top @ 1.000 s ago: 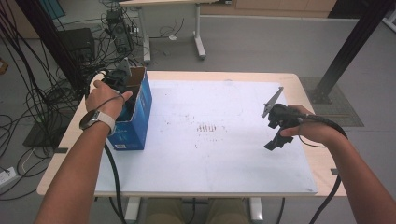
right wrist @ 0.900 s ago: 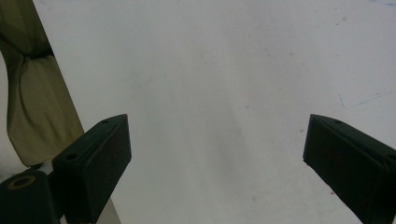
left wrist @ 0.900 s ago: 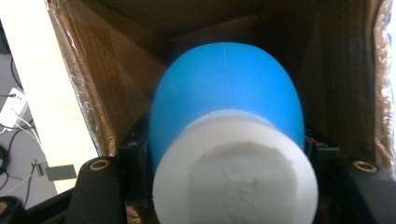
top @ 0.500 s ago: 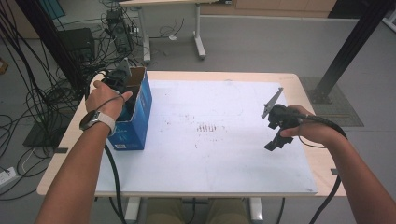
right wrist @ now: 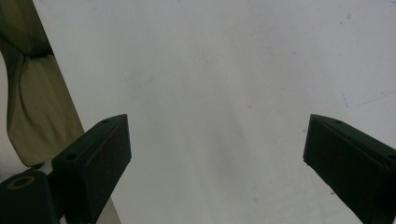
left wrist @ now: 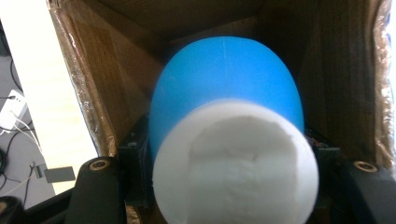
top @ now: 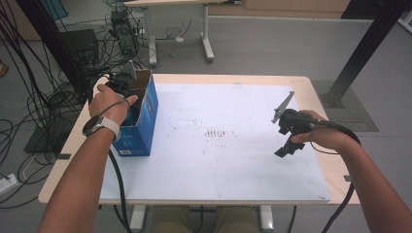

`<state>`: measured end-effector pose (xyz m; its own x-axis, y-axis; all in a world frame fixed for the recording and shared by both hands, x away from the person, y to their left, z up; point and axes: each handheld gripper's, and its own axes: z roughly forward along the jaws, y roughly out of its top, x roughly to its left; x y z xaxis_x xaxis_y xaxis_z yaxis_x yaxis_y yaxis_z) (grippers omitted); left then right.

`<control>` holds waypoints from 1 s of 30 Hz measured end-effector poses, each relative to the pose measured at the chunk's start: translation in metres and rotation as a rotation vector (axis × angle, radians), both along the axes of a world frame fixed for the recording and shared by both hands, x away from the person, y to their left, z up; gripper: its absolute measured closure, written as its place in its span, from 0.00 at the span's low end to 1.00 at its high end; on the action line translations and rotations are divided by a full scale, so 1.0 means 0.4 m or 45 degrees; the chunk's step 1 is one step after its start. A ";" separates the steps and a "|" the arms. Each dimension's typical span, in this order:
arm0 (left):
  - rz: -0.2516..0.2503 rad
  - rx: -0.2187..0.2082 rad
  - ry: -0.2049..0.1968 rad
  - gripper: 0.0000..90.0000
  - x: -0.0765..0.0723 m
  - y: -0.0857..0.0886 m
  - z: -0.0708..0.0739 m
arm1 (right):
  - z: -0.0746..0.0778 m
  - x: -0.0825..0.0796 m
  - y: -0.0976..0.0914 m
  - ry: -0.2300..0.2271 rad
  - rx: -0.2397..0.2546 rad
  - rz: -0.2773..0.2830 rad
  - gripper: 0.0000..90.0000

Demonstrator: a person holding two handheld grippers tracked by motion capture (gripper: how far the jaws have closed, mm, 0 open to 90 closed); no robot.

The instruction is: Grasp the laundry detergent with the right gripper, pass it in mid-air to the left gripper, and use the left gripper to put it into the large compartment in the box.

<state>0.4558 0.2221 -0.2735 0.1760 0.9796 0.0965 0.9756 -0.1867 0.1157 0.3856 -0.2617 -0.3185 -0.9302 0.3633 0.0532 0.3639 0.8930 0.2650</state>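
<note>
A blue and white rounded object [left wrist: 229,140] fills the middle of the left gripper view, clamped between the jaws of the left gripper [left wrist: 229,177] inside the brown walls of the cardboard box [left wrist: 84,88]. In the high view that blue-sided box sits at the upper left of the white table [top: 218,165], with the left hand [top: 111,104] reaching into it. At centre right, the right gripper [top: 286,141] hangs over the bare tabletop with its jaws spread wide and nothing between them.

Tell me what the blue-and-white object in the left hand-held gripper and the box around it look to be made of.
Blue-and-white object: the white end looks like matte foam, rough and pitted; the blue part is smooth and dull, possibly plastic or rubber, hard to tell. Box: corrugated cardboard, brown and fibrous inside with fluted edges, printed glossy blue outside.
</note>
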 end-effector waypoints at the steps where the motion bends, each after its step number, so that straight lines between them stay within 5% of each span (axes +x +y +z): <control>1: 0.001 -0.001 0.000 0.41 0.000 0.000 0.000 | 0.000 0.000 0.000 0.001 0.001 0.000 0.09; 30: -0.004 -0.010 -0.016 0.40 -0.002 0.003 -0.001 | -0.003 -0.004 -0.002 0.003 0.006 -0.003 0.08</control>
